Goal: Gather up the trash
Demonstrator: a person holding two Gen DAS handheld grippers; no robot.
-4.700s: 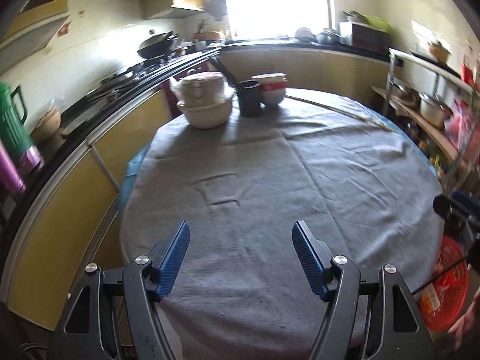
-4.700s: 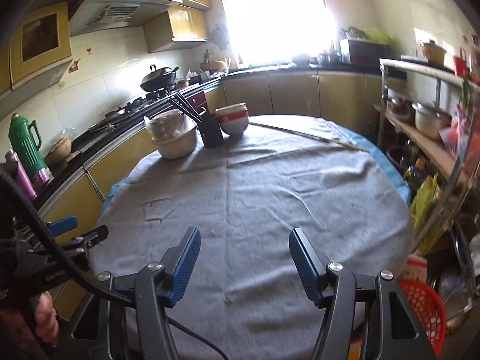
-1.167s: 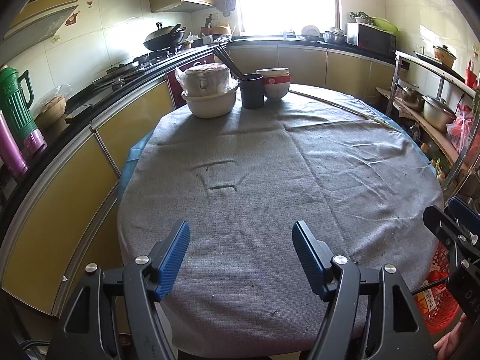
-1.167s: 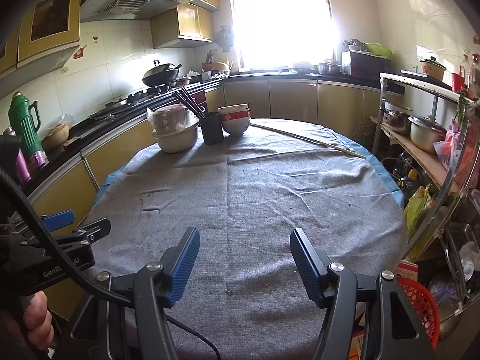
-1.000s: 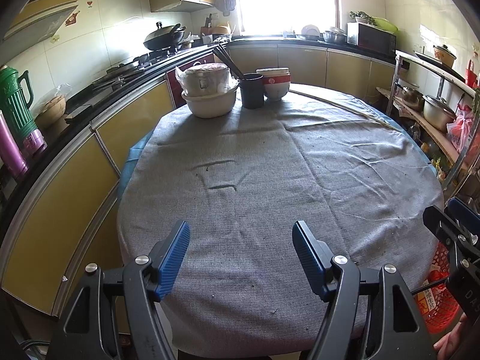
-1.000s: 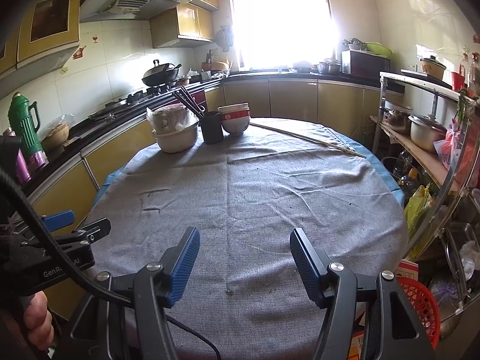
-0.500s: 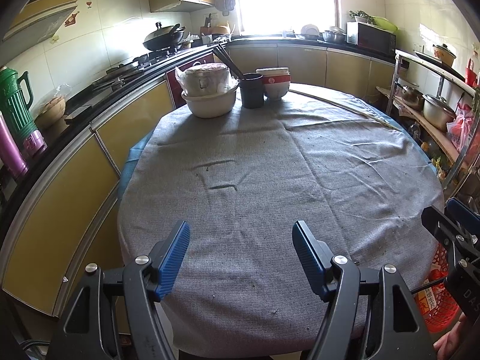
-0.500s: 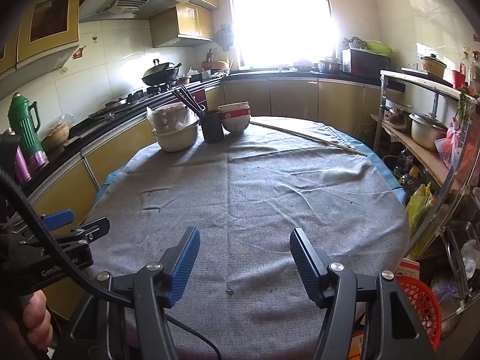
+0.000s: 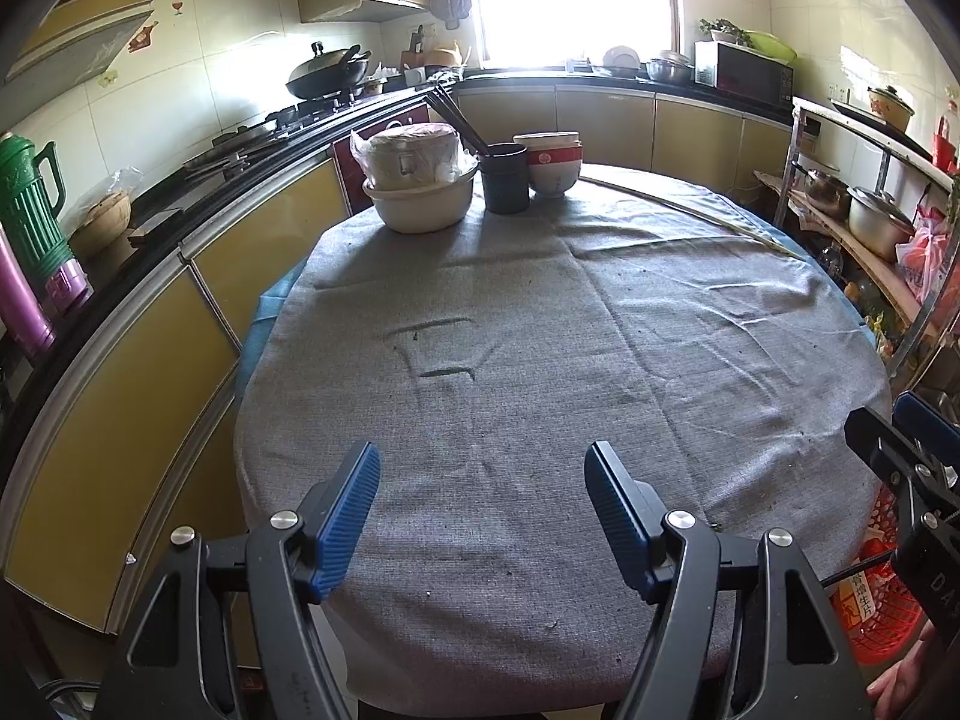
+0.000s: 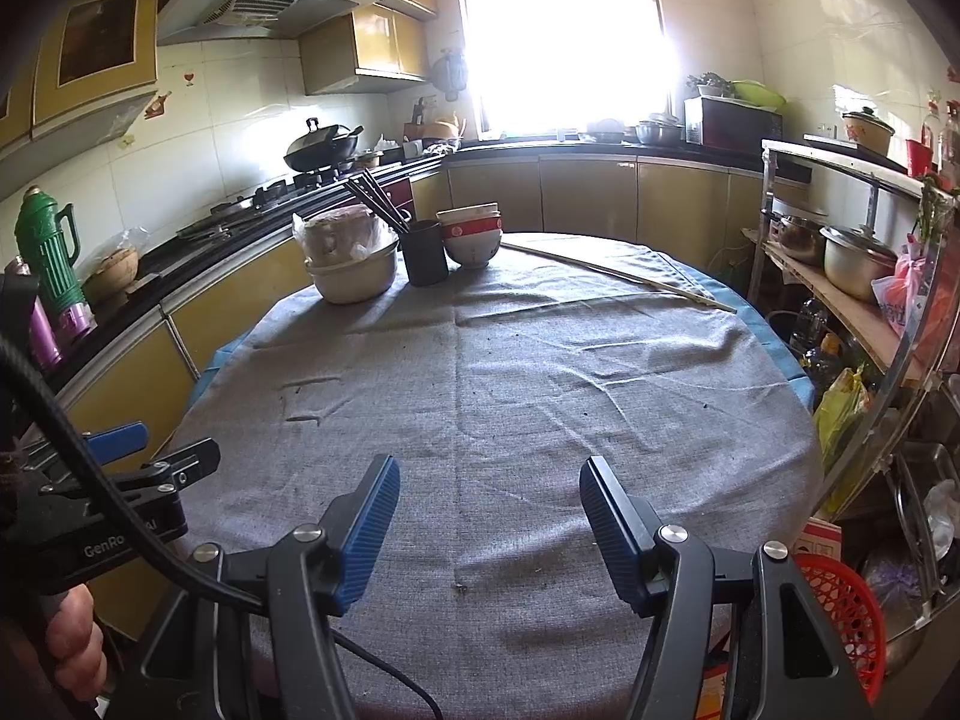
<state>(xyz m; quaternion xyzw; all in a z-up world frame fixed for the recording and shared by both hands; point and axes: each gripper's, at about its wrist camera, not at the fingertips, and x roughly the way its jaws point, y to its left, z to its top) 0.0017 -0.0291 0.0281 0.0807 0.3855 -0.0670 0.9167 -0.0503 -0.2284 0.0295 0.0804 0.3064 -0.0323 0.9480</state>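
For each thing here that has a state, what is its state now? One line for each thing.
left gripper: open, holds nothing
right gripper: open, holds nothing
tablecloth: spread over the table, wrinkled, a few crumbs
bowls: stacked, upright
dark cup: upright, chopsticks inside
red basket: beside the table, below its edge

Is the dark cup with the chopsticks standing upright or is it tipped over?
Upright. The dark cup stands on its base on the grey tablecloth, and the chopsticks lean out of its top.
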